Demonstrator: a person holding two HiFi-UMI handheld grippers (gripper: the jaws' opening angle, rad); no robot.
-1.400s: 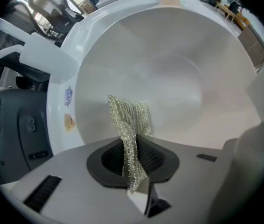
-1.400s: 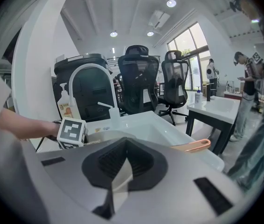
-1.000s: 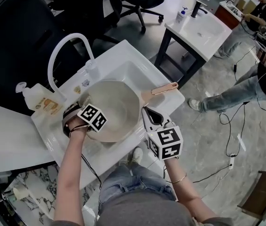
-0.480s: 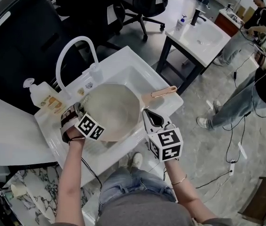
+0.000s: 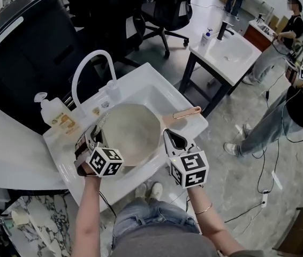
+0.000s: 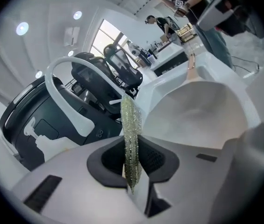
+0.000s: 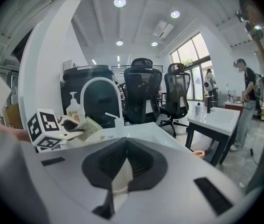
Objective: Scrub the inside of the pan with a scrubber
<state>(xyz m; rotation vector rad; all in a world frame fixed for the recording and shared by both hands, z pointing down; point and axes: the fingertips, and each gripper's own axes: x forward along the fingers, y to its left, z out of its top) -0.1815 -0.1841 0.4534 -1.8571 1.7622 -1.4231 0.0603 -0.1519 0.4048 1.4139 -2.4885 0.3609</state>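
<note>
1. The pan (image 5: 133,133) lies in the sink (image 5: 152,82), its handle (image 5: 187,112) pointing over the sink's edge.
2. The left gripper (image 5: 94,131) is closed on the scrubber (image 6: 131,134), a thin glittery sheet pinched edge-on between the jaws.
3. A second ago this gripper was over the pan's left part. It has since drawn back toward the person and now sits just off the pan's left rim.
4. The right gripper (image 5: 167,134) has its jaws drawn together, with the tips at the pan's rim beside the handle, as before. Whether they pinch the rim cannot be told.
</note>
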